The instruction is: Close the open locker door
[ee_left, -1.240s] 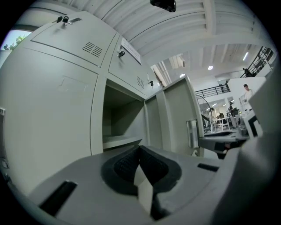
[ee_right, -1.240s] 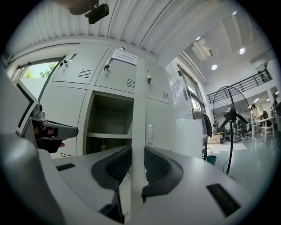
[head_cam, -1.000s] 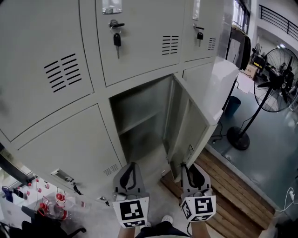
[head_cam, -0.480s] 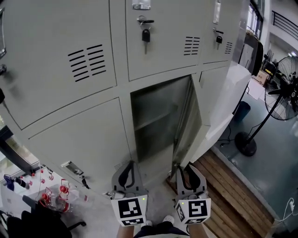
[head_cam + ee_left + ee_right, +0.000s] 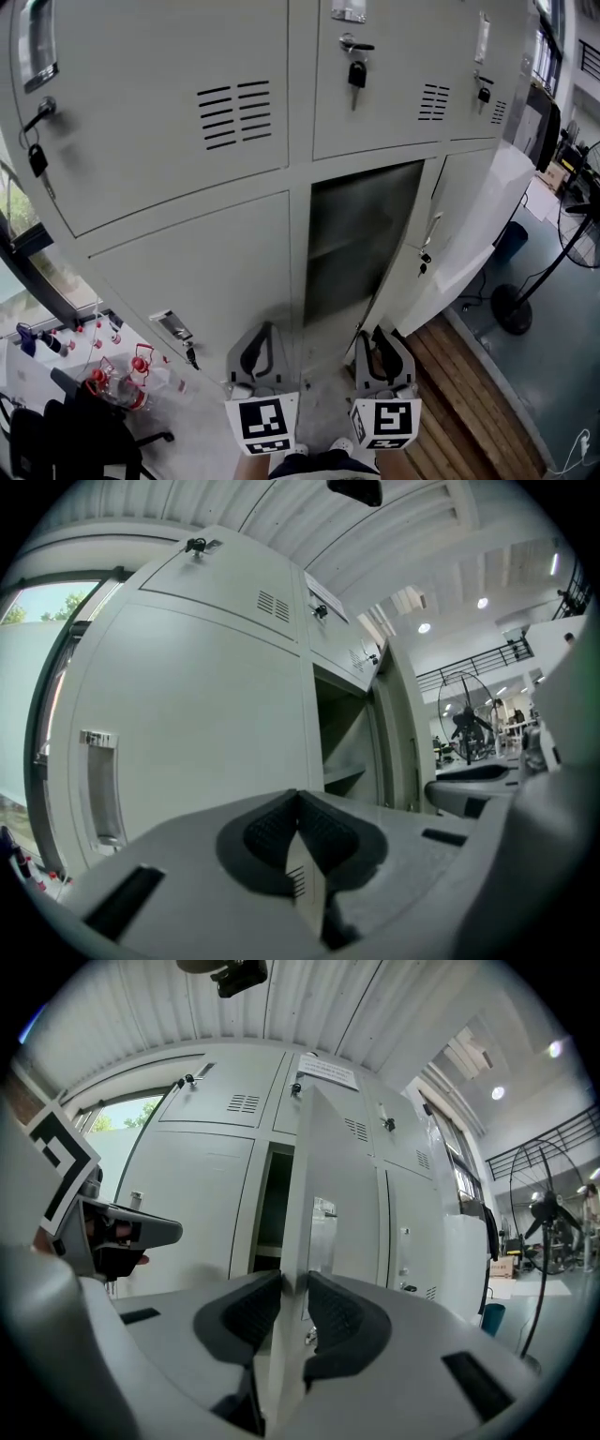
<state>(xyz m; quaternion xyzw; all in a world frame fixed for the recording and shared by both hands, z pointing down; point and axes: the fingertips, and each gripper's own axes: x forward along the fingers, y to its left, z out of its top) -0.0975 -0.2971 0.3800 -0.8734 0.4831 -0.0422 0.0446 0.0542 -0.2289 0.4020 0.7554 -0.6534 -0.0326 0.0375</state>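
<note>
2 right gripper jaws freshly tighter on locker door edge (left gripper: together)

No legible text or numbers anywhere.

Wooden planking covers the floor at right; a pedestal fan stands beyond. Window at left. Ceiling lamps lit.

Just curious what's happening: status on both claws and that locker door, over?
Left gripper shut, empty. Right gripper just closed further, pinching locker door edge. Door part open; nothing visible blocking.
</note>
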